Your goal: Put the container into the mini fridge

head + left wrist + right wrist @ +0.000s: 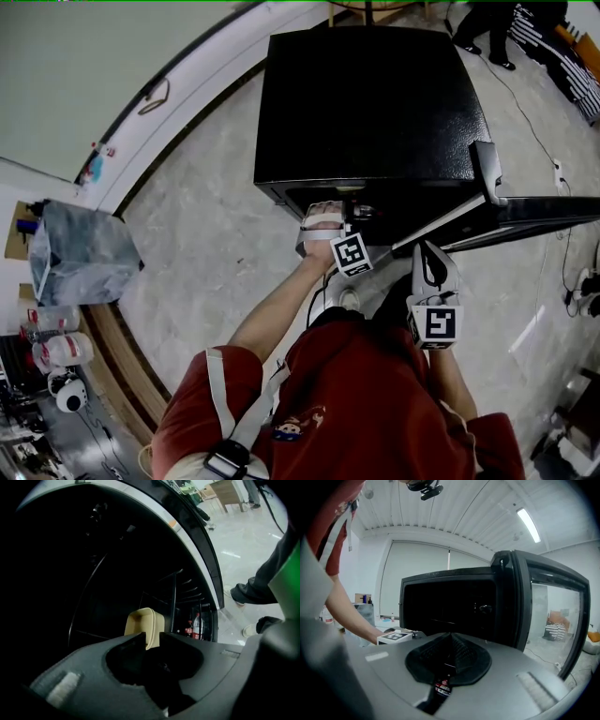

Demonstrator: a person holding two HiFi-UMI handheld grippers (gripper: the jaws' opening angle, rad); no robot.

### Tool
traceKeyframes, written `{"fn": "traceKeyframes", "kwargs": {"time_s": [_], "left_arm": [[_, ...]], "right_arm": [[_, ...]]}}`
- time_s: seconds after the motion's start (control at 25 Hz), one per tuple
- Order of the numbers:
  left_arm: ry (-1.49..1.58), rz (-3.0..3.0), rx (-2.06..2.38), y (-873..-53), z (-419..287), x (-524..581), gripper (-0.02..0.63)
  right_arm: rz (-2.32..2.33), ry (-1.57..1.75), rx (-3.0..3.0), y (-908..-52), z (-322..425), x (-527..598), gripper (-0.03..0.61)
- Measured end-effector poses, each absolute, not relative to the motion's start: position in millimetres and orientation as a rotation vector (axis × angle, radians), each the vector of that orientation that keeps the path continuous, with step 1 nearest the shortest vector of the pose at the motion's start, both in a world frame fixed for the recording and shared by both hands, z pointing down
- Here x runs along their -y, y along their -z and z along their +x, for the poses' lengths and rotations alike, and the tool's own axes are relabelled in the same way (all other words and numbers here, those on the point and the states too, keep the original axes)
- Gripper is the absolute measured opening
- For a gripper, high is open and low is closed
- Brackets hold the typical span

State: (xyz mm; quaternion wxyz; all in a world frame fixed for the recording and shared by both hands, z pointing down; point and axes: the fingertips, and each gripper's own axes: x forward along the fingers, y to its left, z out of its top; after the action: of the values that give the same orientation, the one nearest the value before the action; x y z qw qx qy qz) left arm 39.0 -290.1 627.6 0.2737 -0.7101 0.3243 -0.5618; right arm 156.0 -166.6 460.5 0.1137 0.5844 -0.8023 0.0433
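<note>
Left gripper [150, 638] is clamped on the beige container [144, 619], arm reaching into the mouth of the black mini fridge [366, 94]. Container sits in the dark interior among wire shelves [174, 592]; can't tell if it touches one. Two red-label bottles [194, 627] are just right of it, farther in. Right gripper [450, 641] has jaws closed on nothing, nearer the person, right of the left one and below the open door [525, 211].
</note>
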Motion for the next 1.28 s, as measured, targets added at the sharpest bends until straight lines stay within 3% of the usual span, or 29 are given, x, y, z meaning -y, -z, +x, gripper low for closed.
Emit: {"fn": "traceKeyframes", "kwargs": {"time_s": [0.68,1.28], "left_arm": [[1.444,-2.204,-1.297,-590,-23,198,0.097],[0.740,-2.470,-1.835,-505,-54,171,0.100]], "right_arm": [[1.637,-0.082,2.421,-467,130,171,0.002],[1.591,-0.073,2.466,-457,111,172,0.002]]}}
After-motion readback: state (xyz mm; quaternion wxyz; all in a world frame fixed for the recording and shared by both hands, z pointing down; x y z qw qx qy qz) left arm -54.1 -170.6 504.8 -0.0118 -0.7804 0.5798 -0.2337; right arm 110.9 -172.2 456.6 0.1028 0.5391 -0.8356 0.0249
